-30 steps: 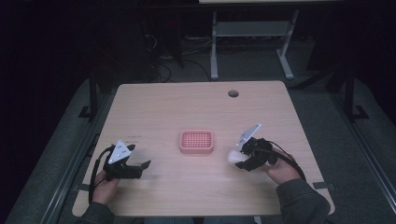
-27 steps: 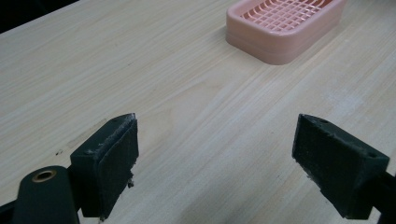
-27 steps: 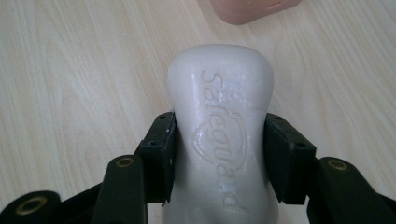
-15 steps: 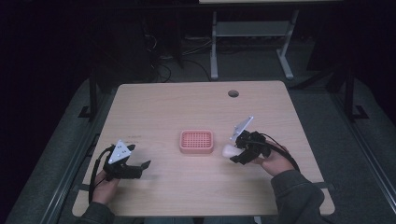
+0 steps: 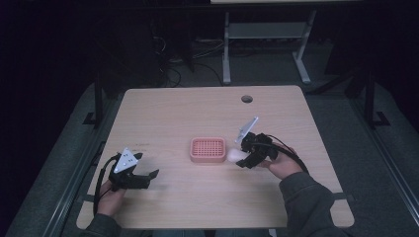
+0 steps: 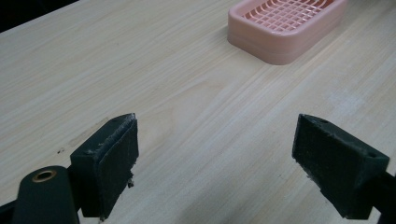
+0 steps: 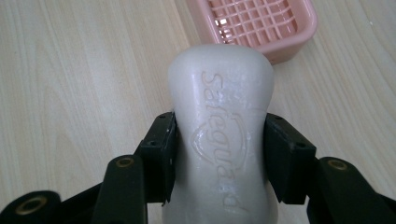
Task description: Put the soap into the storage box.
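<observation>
Because you are holding the bar of soap [image 7: 220, 135] only by its two long sides, the main risk from here is that it slips. In the right gripper view your right gripper [image 7: 219, 156] has its jaws clamped on the rear half of the white bar, and the front half juts out past the pads with nothing under it. Soap is smooth and likely slick, so if you tilt the nose down sharply or loosen the squeeze too soon, the bar may slide forward and drop onto the table [image 5: 173, 113] short of the pink soap dish [image 5: 208, 150].

In the high view the soap [image 5: 233, 156] hangs just beside the dish's right edge, not yet over the grid. The dish is light plastic, I judge, and sits loose on the wood. If you come in low and sideways, the bar's nose could catch the raised rim and shove the dish toward the left instead of clearing it. Lift a little, get the bar above the grid, then lower it.

Squeezing harder is no cure: the pads may dent the bar or squirt it out forwards.

Your left gripper [image 5: 132, 174] rests well apart at the near left of the table, jaws spread wide with nothing between them, as the left gripper view shows. It is too far off to steady the dish if it skids.
</observation>
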Demonstrator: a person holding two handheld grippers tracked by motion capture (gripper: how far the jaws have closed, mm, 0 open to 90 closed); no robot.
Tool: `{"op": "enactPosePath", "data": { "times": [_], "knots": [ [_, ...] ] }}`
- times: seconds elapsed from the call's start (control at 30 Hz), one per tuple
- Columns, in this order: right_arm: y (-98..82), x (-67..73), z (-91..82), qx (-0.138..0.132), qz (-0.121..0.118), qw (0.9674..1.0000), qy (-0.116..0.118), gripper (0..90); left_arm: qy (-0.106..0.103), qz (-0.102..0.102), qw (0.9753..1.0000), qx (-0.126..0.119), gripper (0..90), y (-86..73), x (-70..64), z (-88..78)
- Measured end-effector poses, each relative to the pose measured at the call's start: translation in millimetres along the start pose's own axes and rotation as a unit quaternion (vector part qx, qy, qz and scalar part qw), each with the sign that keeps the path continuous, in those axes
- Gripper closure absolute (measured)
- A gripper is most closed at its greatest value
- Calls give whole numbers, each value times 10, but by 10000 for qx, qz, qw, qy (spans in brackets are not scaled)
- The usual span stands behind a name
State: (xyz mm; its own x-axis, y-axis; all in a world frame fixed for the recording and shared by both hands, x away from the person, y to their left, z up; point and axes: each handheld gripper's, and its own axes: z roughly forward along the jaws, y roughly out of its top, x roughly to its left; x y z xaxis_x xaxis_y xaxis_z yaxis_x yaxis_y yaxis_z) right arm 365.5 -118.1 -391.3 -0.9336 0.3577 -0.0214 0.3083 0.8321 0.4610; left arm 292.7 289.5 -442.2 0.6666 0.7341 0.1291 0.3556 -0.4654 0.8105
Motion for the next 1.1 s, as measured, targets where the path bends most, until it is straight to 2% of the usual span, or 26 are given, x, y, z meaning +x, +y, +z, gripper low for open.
{"op": "enactPosePath", "data": {
  "times": [0.17,0.37,0.67,1.1],
  "knots": [
    [106,-20,38,25,-83,10000,20,483,9,-38,10000,-51,139,-3,1,3],
    [177,-45,80,60,-91,9999,70,482,-1,-5,10000,-1,139,-2,0,2],
    [302,-86,71,-2,-130,9999,108,483,4,-10,10000,1,139,-2,5,0],
    [512,-131,132,98,-280,9994,157,489,9,-21,10000,1,139,-3,9,1]
  ]
}}
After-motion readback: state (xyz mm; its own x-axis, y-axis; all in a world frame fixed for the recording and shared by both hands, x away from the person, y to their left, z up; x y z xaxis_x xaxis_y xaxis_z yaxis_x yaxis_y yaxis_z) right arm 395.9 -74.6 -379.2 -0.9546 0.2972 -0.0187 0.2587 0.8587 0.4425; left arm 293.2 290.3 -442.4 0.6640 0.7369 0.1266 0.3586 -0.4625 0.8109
